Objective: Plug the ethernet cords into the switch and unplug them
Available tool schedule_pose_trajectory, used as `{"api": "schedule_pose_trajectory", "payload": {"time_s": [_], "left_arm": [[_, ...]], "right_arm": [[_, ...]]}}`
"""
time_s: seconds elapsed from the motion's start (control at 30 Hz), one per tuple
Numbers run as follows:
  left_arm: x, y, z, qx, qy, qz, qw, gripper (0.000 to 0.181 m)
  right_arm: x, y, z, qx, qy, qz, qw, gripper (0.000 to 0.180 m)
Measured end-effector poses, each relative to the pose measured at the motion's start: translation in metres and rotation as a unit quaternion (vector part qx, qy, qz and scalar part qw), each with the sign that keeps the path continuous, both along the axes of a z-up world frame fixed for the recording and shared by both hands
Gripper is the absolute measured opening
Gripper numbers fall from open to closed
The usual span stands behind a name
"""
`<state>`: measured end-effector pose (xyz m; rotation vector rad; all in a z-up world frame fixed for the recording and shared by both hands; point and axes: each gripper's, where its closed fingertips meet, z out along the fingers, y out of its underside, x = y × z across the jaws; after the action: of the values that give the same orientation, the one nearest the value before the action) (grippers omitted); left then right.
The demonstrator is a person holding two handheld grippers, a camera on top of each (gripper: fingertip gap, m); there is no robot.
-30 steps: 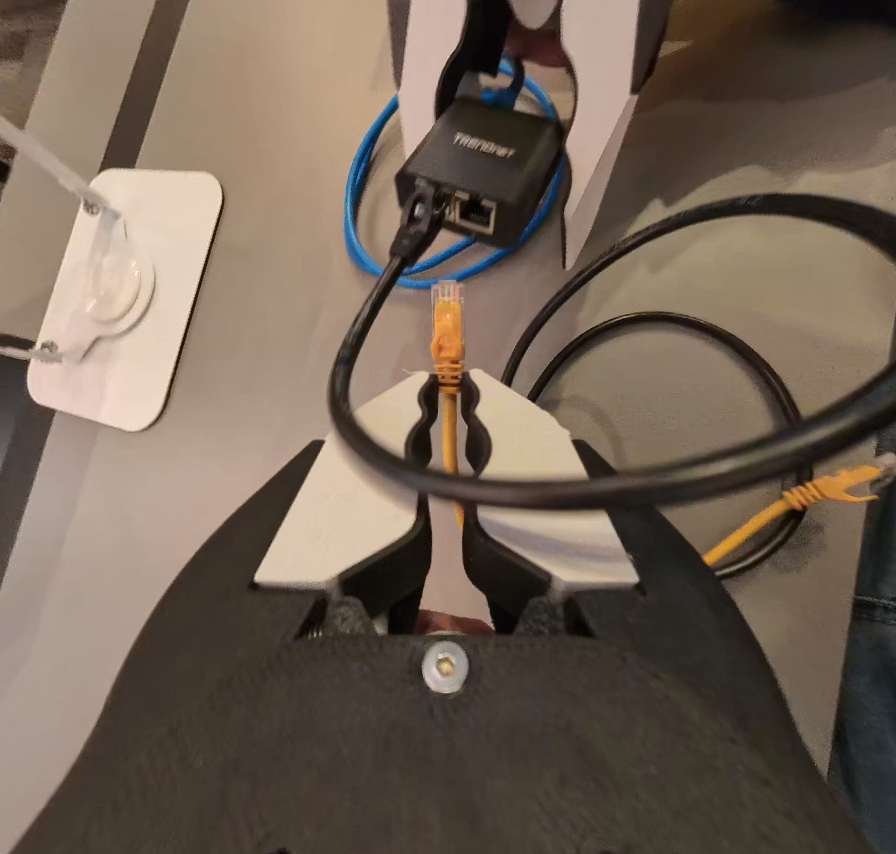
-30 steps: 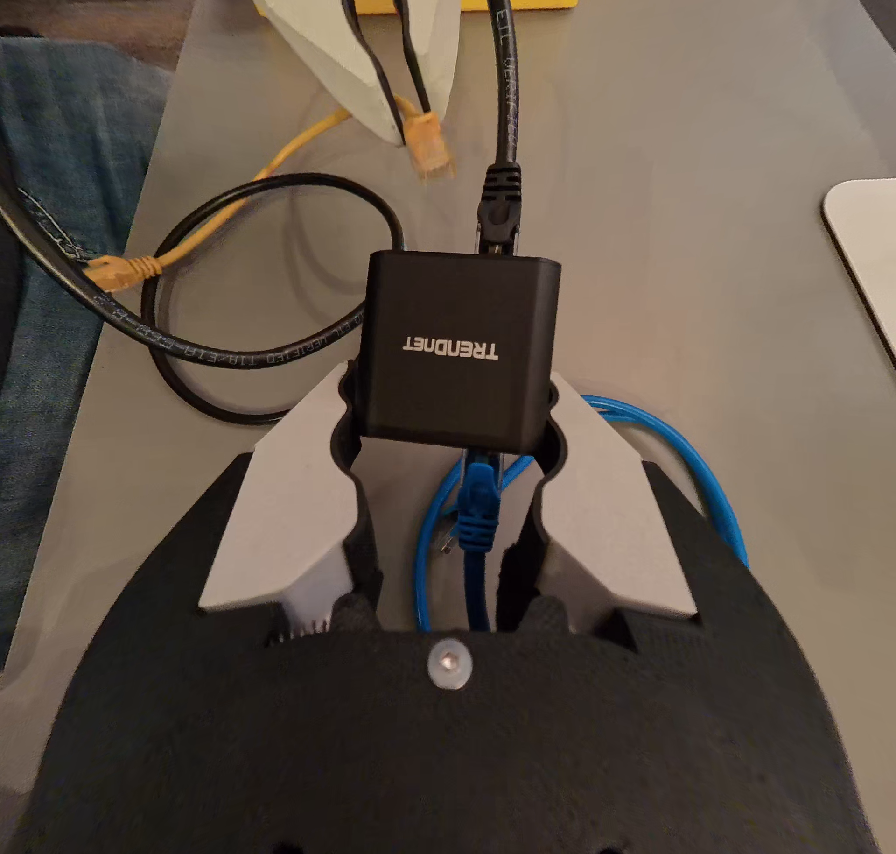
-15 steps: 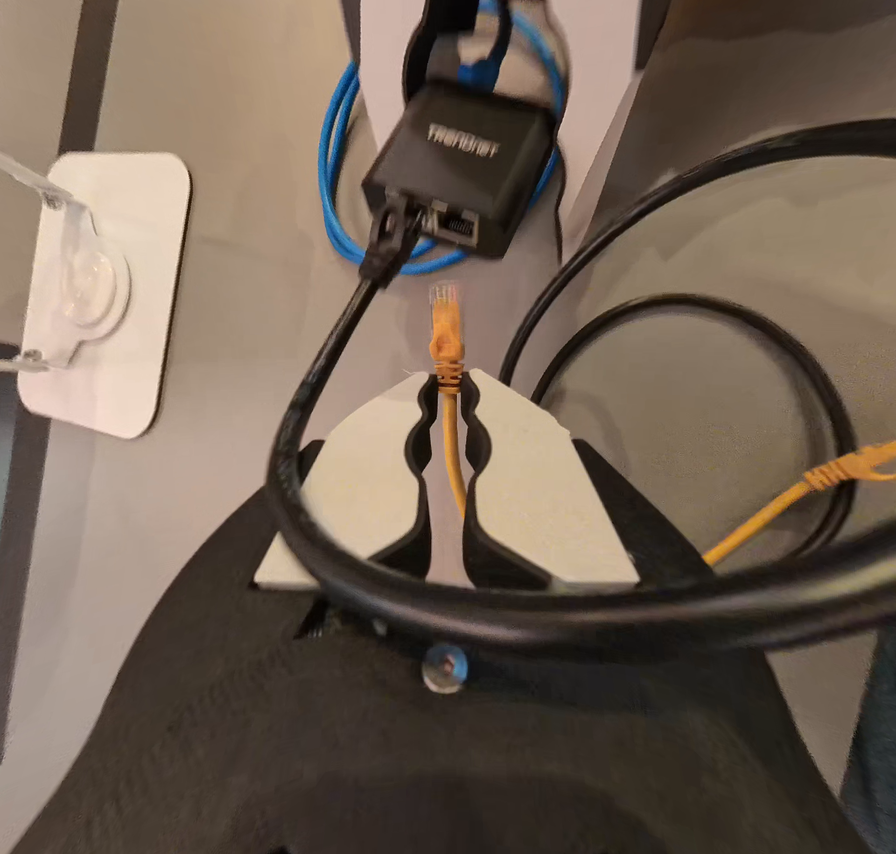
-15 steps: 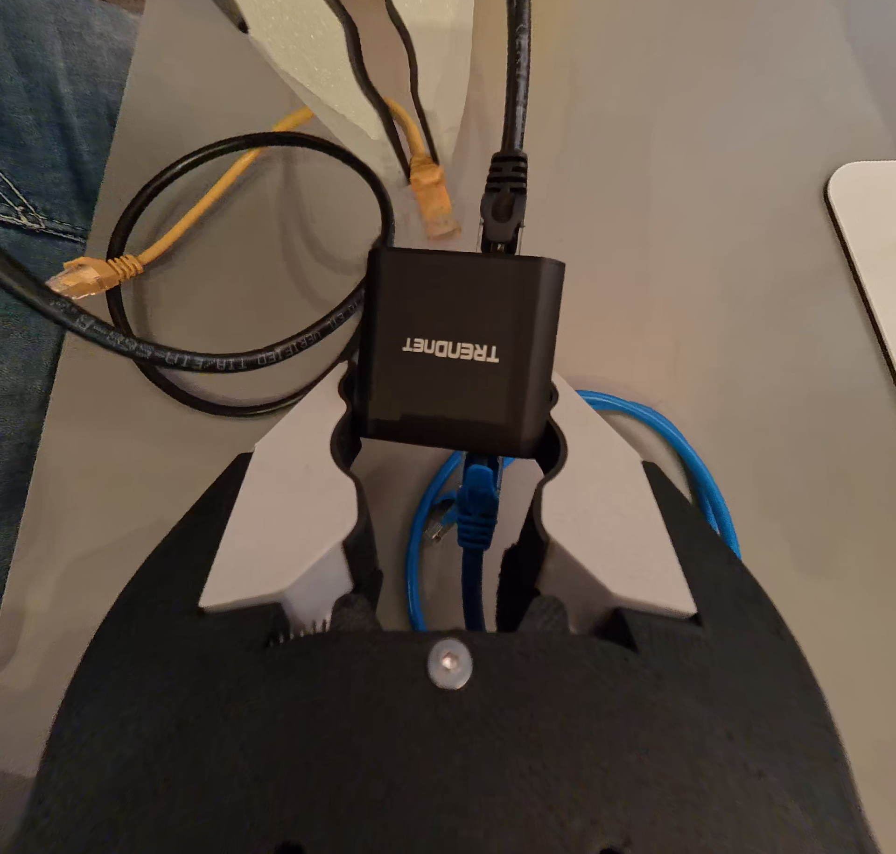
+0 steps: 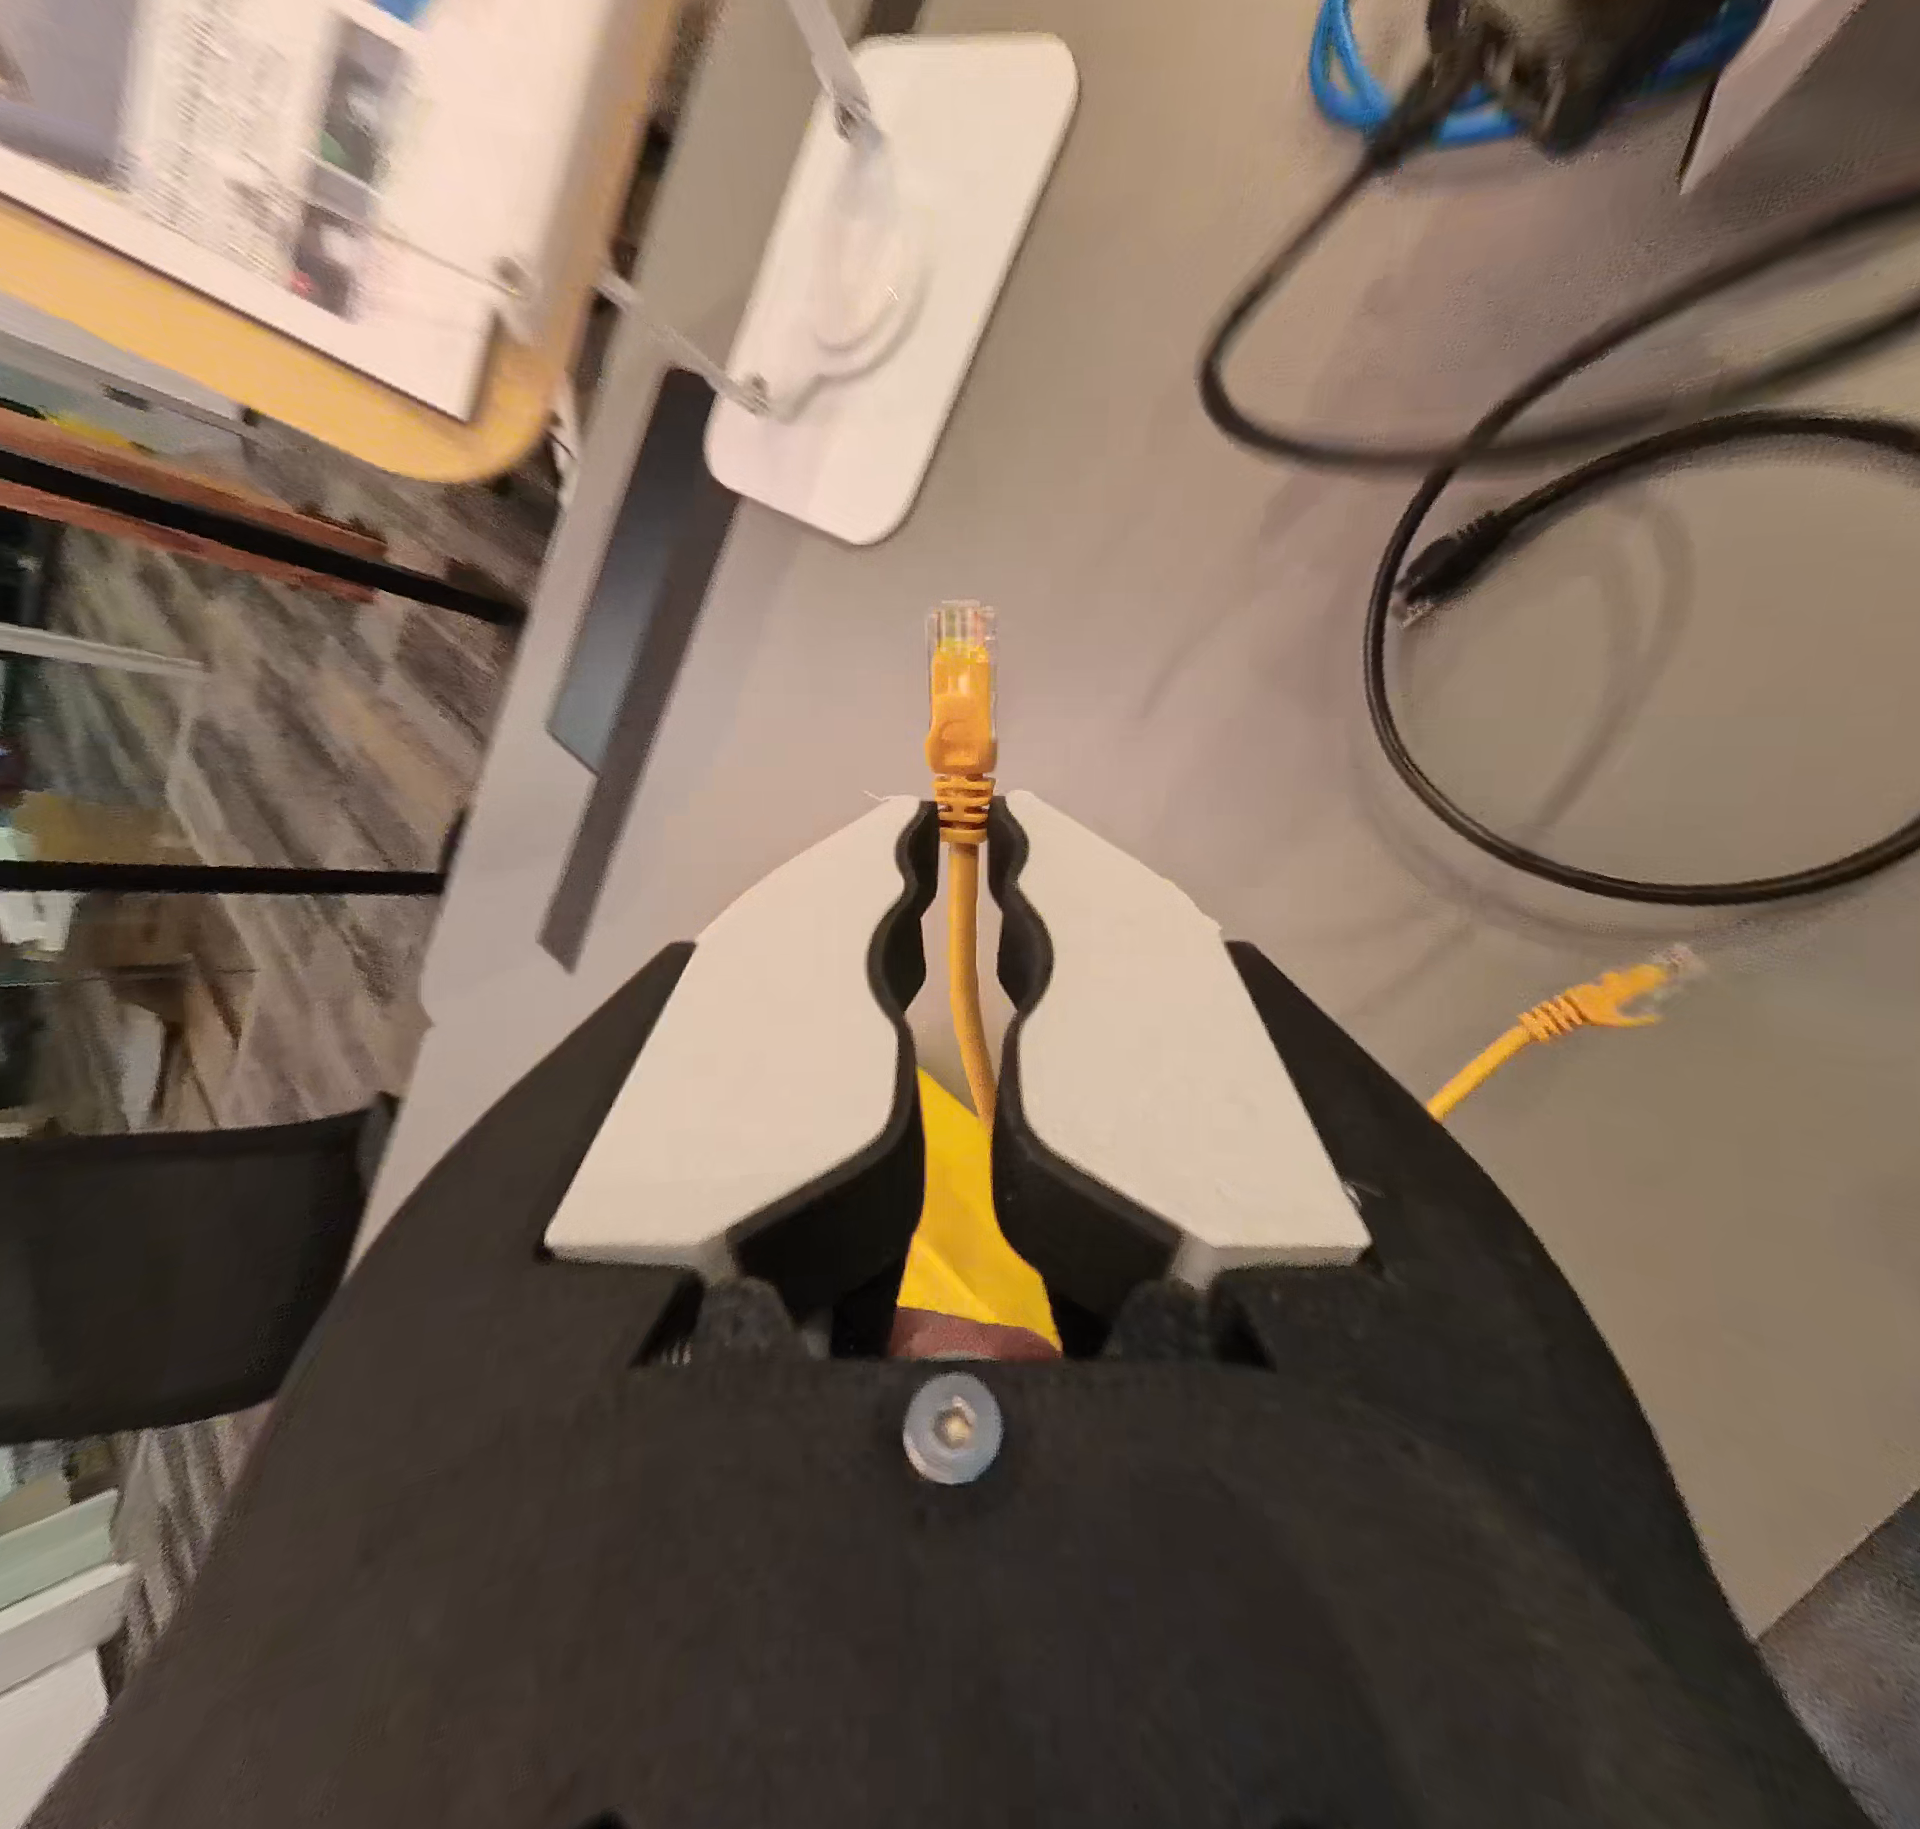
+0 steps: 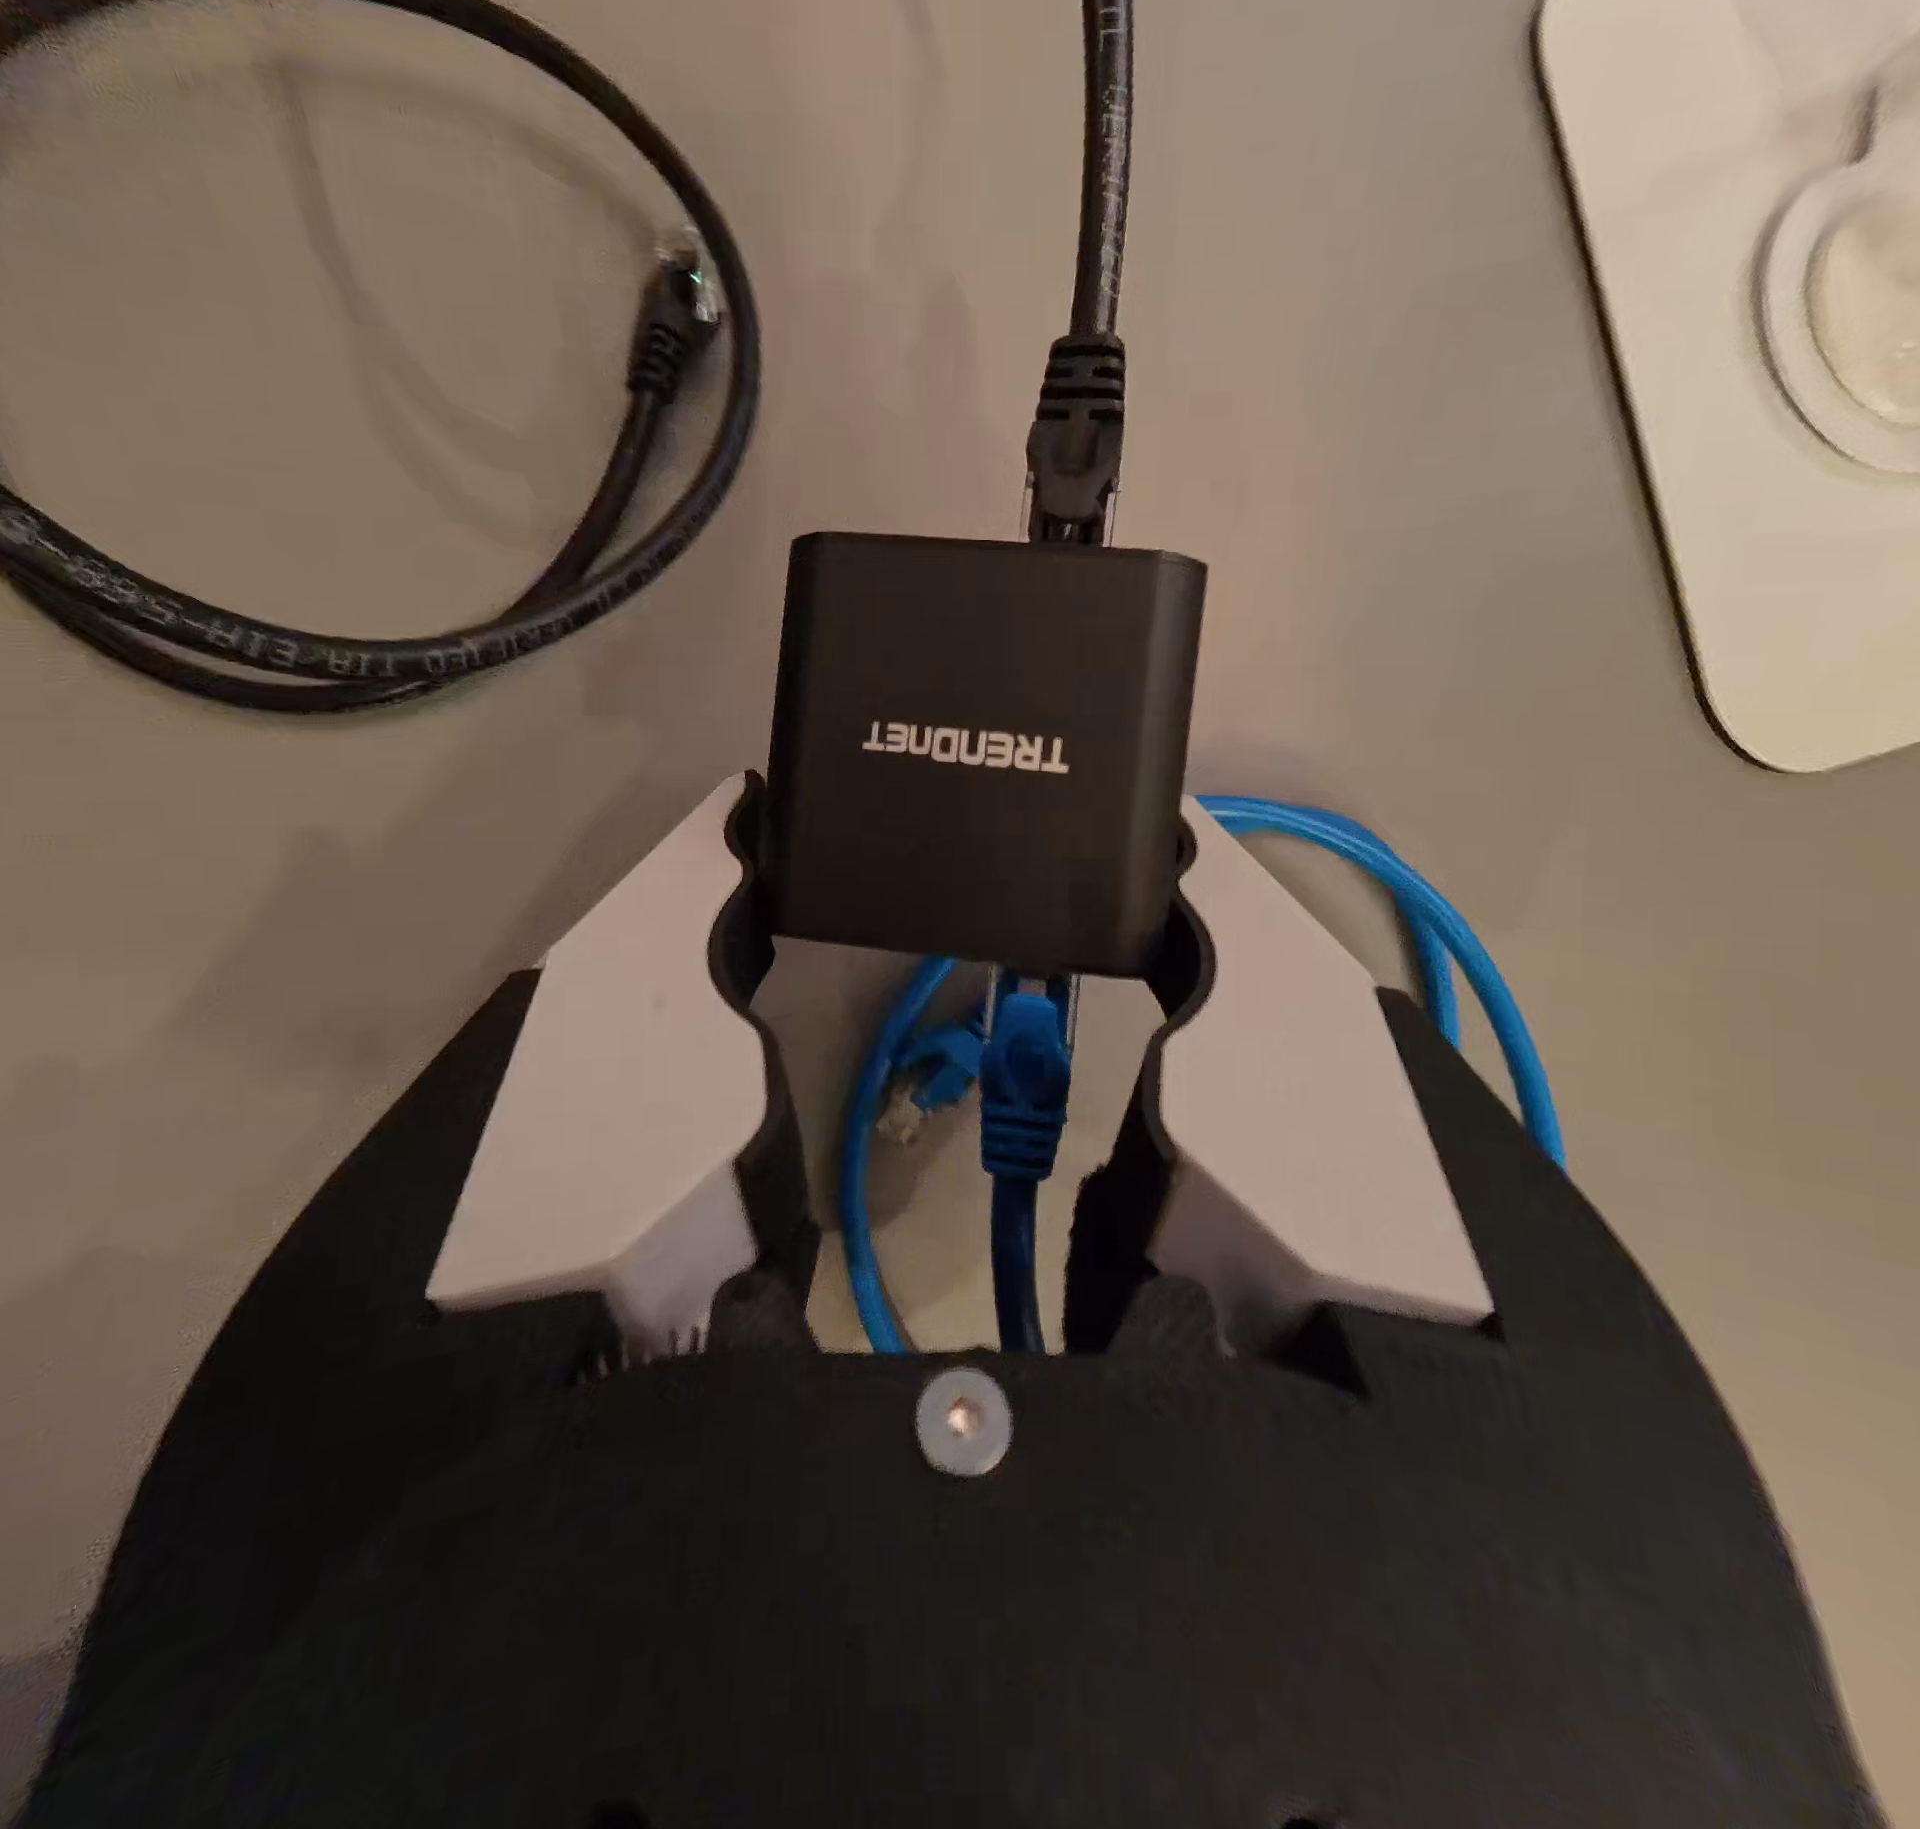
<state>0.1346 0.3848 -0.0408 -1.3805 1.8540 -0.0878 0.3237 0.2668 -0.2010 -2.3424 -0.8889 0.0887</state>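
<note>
While the right gripper [image 6: 966,865] clamps the black switch [image 6: 987,751] on the grey table [image 6: 1351,532], black and blue cords plugged in, the left gripper [image 5: 961,813] pinches the orange ethernet cord [image 5: 963,709]. Since a moment ago it has swung away, so it must re-aim at the free port.

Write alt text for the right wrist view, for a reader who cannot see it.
The right claw is shut on a black switch on a grey table. A black cord is plugged into its far side and a blue cord into its near side. A second black cord lies coiled at left, unplugged; a white pad sits at right.
</note>
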Motion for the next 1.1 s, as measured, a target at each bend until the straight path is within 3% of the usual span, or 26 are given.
{"api": "schedule_pose_trajectory", "payload": {"time_s": [0.17, 0.27, 0.33, 0.47, 0.6, 0.67, 0.8, 0.97, 1.1], "left_arm": [[0.030, -0.034, 0.059, 0.054, -0.002, -0.062, 0.997, 0.009], [0.059, -0.062, 0.062, 0.071, 0.019, -0.111, 0.991, 0.009], [0.071, -0.069, 0.036, 0.064, 0.056, -0.132, 0.987, 0.009], [0.073, -0.074, -0.063, -0.015, 0.140, -0.183, 0.973, 0.009], [0.071, -0.073, -0.130, -0.078, 0.153, -0.197, 0.965, 0.009], [0.074, -0.071, -0.145, -0.097, 0.136, -0.187, 0.968, 0.009], [0.075, -0.066, -0.160, -0.048, 0.122, -0.178, 0.975, 0.010], [0.073, -0.065, -0.168, 0.060, 0.125, -0.186, 0.973, 0.017], [0.077, -0.064, -0.152, 0.174, 0.074, -0.195, 0.962, 0.024]], "right_arm": [[-0.016, 0.005, -0.009, -0.018, -0.002, 0.029, 0.999, 0.070], [-0.019, 0.007, -0.015, -0.020, -0.007, 0.032, 0.999, 0.070], [-0.020, 0.006, -0.015, -0.018, 0.000, 0.034, 0.999, 0.070], [-0.018, -0.001, -0.018, -0.019, 0.005, 0.040, 0.999, 0.070], [-0.013, -0.007, -0.027, -0.032, -0.001, 0.040, 0.999, 0.070], [-0.015, -0.007, -0.028, -0.032, 0.007, 0.041, 0.999, 0.070], [-0.018, -0.006, -0.028, -0.031, 0.010, 0.044, 0.998, 0.070], [-0.019, -0.006, -0.028, -0.031, 0.007, 0.044, 0.999, 0.070], [-0.018, -0.006, -0.027, -0.030, 0.008, 0.043, 0.999, 0.070]]}}
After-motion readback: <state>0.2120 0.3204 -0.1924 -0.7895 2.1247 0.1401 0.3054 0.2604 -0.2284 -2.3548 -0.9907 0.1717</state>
